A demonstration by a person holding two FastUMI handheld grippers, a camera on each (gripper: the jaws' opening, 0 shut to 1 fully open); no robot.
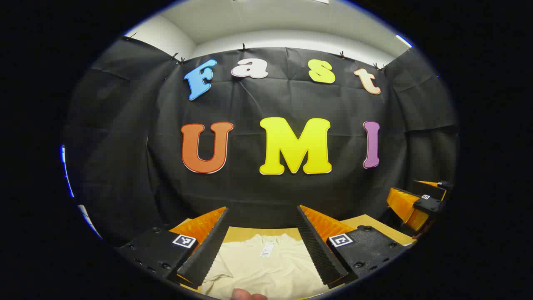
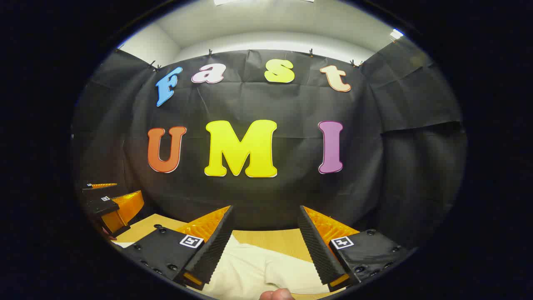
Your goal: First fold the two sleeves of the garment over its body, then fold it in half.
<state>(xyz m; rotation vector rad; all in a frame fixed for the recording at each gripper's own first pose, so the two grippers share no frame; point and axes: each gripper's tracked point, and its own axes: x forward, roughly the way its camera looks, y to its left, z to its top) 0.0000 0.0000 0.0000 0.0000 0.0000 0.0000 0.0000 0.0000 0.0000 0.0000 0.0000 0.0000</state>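
Your cream garment [image 1: 266, 266] lies flat on the wooden table [image 1: 377, 227], just under both hand-held grippers. Left hand-held gripper [image 1: 262, 250] is spread wide above its collar and label; right hand-held gripper [image 2: 264, 250] is spread wide over one sleeve [image 2: 254, 271], holding nothing.

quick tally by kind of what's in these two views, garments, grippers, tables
Cream fabric garment: 1
Two-finger grippers: 2, the left gripper and the right gripper
Light wooden table: 1
Total: 4
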